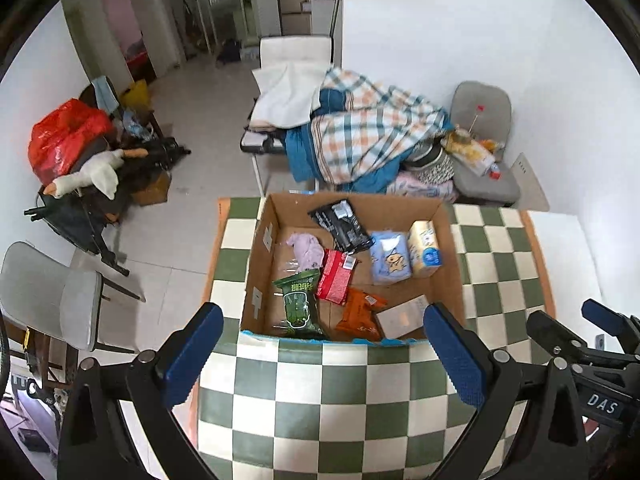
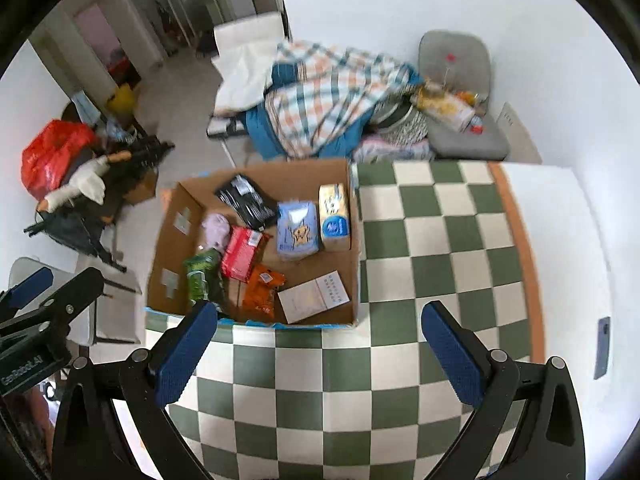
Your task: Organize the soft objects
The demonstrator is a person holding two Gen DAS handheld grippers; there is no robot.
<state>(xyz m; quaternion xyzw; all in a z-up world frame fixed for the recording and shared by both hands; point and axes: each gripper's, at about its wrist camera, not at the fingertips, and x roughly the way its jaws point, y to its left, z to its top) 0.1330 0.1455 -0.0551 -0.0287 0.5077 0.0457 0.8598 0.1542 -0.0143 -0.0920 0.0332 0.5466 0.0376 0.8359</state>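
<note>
Left wrist view shows both grippers' fingers wide apart, empty, hovering short of the cardboard box (image 1: 352,264) for access to its soft packs.

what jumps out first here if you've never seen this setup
An open cardboard box sits on the green-and-white checkered tablecloth, filled with soft packs, among them a green packet by its near wall. Behind the table lies a heap of plaid bedding. Both grippers hover open, empty.

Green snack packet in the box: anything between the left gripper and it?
Only the cardboard box's near wall. The green snack packet lies just behind it, uncovered from above. The left gripper is open and empty over the checkered tablecloth, so reach over the wall.
</note>
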